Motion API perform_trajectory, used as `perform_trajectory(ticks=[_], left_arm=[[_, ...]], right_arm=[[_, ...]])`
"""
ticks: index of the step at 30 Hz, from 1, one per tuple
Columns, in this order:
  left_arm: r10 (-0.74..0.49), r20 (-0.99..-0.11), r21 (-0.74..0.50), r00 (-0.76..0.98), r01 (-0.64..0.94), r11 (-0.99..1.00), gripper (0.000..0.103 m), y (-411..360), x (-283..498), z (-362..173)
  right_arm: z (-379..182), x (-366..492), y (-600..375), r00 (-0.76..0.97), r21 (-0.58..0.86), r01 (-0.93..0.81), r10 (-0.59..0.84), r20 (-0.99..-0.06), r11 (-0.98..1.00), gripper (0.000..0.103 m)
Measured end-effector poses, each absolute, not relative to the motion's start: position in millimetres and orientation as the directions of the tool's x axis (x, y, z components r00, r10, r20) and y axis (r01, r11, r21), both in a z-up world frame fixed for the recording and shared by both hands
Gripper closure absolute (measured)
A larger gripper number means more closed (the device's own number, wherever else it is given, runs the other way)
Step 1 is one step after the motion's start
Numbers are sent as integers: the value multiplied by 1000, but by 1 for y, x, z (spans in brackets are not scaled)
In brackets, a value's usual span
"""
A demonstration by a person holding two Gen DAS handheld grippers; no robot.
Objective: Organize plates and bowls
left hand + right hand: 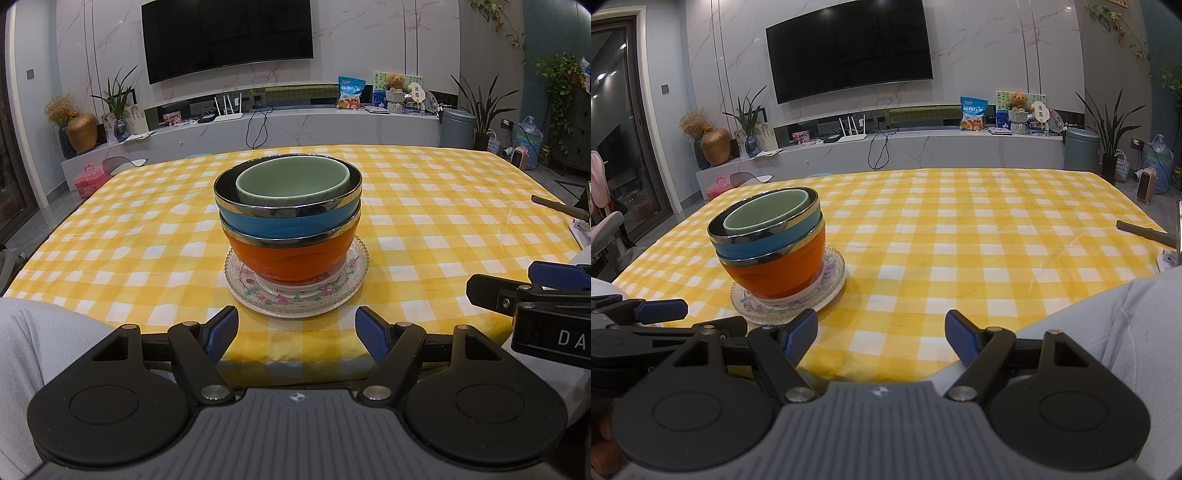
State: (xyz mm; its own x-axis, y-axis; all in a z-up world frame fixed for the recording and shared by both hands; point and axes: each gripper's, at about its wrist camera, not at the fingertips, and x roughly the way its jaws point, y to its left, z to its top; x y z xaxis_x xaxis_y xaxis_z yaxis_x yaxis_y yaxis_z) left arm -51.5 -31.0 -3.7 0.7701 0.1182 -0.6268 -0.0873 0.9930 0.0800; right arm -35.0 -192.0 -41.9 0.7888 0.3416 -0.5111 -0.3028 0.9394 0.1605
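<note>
One stack stands on the yellow checked table. A clear glass plate (295, 295) with a floral print carries an orange bowl (291, 258), a blue bowl (288, 221) nests in that, and a pale green bowl (291, 182) sits on top. My left gripper (296, 334) is open just in front of the plate, near the table's front edge, with nothing between its fingers. In the right wrist view the plate (827, 291) with its orange bowl (775, 269), blue bowl (764, 243) and green bowl (764, 216) lies to the left. My right gripper (881, 334) is open and empty beside it.
The yellow checked tablecloth (424, 221) reaches back to a TV wall and a low shelf. A dark rod (1145, 232) and white items lie at the table's right edge. Light grey sleeves (1126, 332) frame the near corners. The right gripper's fingers (517, 291) show at the left view's right side.
</note>
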Motion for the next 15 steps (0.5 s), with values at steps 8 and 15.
perform_trajectory(ticks=[8, 15], left_arm=[[118, -627, 80, 770, -87, 993, 18, -32, -50, -4], [118, -626, 79, 771, -88, 993, 19, -32, -50, -4]], right_arm=[[-42, -35, -192, 789, 159, -303, 341, -512, 940, 28], [-43, -35, -193, 789, 154, -302, 338, -513, 941, 28]])
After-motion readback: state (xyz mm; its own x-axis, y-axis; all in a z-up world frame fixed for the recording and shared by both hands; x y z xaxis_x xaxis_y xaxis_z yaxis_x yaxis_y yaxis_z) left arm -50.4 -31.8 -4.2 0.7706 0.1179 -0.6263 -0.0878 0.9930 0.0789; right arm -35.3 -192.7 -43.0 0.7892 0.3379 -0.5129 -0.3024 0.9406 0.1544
